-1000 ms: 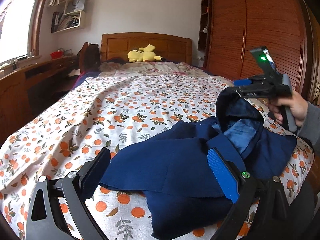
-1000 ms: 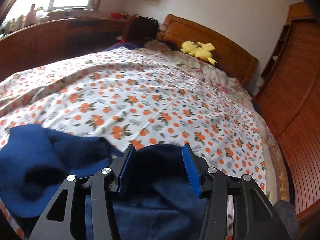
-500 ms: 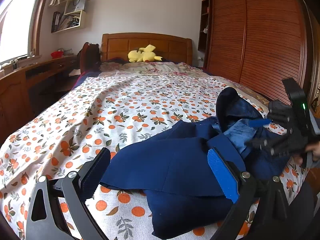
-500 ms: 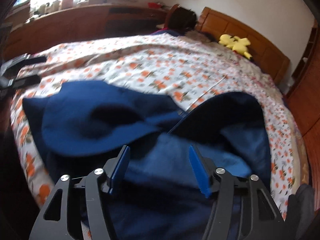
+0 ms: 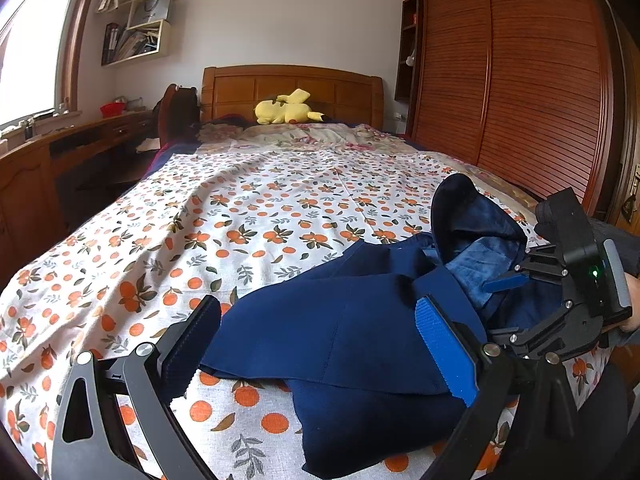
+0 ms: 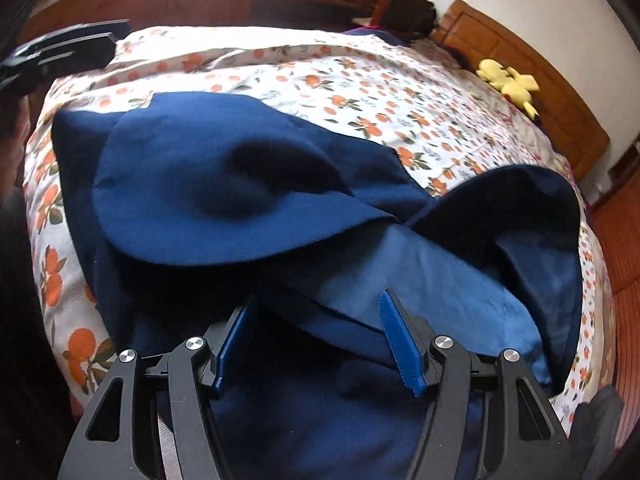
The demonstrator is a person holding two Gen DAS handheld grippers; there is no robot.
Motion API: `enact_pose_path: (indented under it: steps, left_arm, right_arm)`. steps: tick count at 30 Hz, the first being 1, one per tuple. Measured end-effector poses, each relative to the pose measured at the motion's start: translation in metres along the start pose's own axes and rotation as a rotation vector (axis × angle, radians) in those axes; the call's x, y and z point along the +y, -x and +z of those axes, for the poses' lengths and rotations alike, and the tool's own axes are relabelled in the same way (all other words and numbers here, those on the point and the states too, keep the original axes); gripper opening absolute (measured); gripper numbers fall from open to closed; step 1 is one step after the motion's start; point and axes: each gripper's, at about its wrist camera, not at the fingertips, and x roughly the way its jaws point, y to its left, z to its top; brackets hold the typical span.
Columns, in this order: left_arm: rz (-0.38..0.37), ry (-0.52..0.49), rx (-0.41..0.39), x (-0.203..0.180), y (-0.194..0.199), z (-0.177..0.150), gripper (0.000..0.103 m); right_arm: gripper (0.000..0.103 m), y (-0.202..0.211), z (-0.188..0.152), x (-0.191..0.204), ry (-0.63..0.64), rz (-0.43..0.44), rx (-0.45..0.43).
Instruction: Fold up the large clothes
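Lying directly beneath the right gripper, the crumpled navy-blue fabric garment is nearest it. Its jaws are parted, nothing clamped. The left gripper is held wide open, empty.

Navy garment cut off by bottom edge, its type unclear, shelf contents too small

Left gripper and right gripper, both jaws apart, angled downward

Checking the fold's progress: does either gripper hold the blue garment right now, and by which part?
Nothing is held. The left gripper is open over the navy garment; the right gripper is open above its lighter lining.
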Motion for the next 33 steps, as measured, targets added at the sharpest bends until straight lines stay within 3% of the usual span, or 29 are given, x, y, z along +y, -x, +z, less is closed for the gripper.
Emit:
enact_pose_path:
  steps: [7,9,10,11,13,19,28,30,32,33]
  left_arm:
    - [-0.01,0.004,-0.003,0.003,0.001,0.002,0.099]
    - [-0.013,0.003,-0.005,0.002,0.001,0.002,0.099]
    - [-0.015,0.001,-0.005,0.001,0.001,0.002,0.099]
    - [-0.016,0.0,-0.006,0.001,0.002,0.003,0.099]
    - [-0.015,-0.002,-0.007,0.001,0.003,0.003,0.099]
    - [-0.012,0.013,-0.004,0.006,0.002,0.002,0.099]
    - [-0.016,0.024,-0.001,0.011,-0.004,0.005,0.099]
    - [-0.017,0.024,0.001,0.01,-0.007,0.006,0.099]
    - [-0.022,0.022,0.003,0.008,-0.009,0.007,0.099]
    - [-0.026,0.02,0.003,0.006,-0.01,0.007,0.099]
  right_arm:
    - [0.059,0.001,-0.005,0.003,-0.003,0.008,-0.001]
    - [0.039,-0.001,0.0,-0.001,-0.017,-0.012,-0.013]
    - [0.019,-0.002,0.005,-0.007,-0.035,-0.002,-0.023]
    - [0.005,-0.003,0.011,-0.012,-0.055,0.024,-0.036]
    - [0.003,-0.004,0.023,-0.022,-0.074,0.015,-0.066]
    - [0.002,-0.013,0.078,-0.056,-0.096,-0.062,-0.161]
    - [0.003,-0.058,0.127,-0.106,-0.183,-0.17,-0.155]
    - [0.01,-0.059,0.128,-0.115,-0.219,-0.189,-0.156]
    - [0.042,-0.052,0.125,-0.124,-0.252,-0.215,-0.188]
    - [0.042,-0.047,0.122,-0.126,-0.255,-0.223,-0.204]
